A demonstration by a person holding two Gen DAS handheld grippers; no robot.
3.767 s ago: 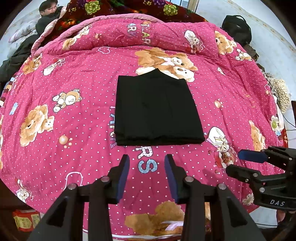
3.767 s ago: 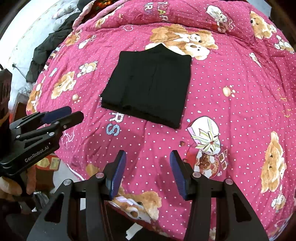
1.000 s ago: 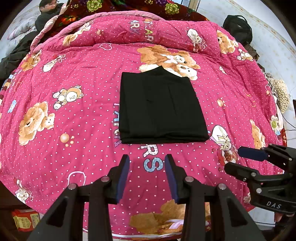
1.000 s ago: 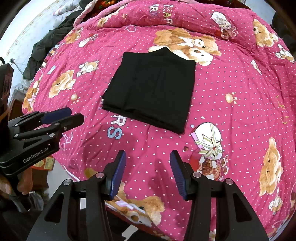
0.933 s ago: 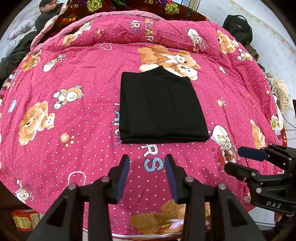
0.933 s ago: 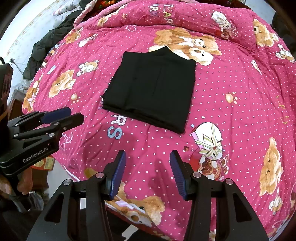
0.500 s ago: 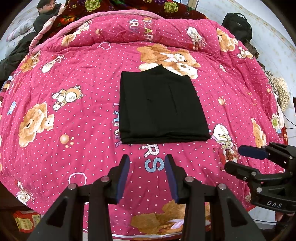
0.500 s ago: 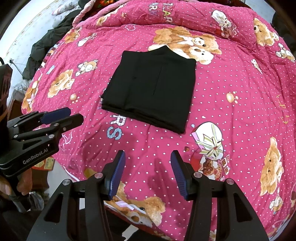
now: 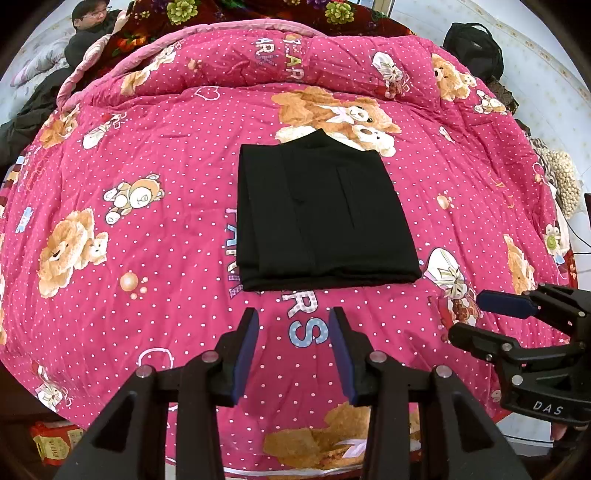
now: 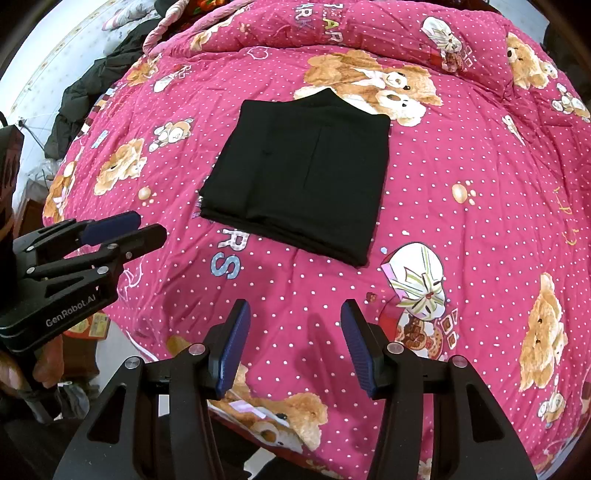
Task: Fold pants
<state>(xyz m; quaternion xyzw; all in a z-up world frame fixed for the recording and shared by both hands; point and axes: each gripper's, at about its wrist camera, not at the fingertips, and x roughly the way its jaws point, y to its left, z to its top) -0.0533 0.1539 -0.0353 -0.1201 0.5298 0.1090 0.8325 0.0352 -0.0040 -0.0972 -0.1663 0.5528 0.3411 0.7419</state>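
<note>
Black pants (image 9: 321, 218) lie folded into a flat rectangle in the middle of a pink teddy-bear quilt (image 9: 147, 229); the right wrist view shows the same pants (image 10: 303, 173). My left gripper (image 9: 293, 325) hangs open above the quilt just short of the pants' near edge, nothing between its blue pads. My right gripper (image 10: 293, 317) is open too, above the quilt near the bed's front edge, clear of the pants. Each gripper shows in the other's view: the right gripper (image 9: 491, 317) at the right, the left gripper (image 10: 136, 229) at the left.
A person (image 9: 88, 26) sits at the far left corner behind the bed. A black bag (image 9: 472, 48) lies beyond the far right corner, dark clothing (image 10: 88, 96) along the left side. A red box (image 9: 55, 439) sits on the floor at lower left.
Both grippers hold about where they were, and the pants lie as before. The right gripper's jaws stand very slightly wider than a second ago.
</note>
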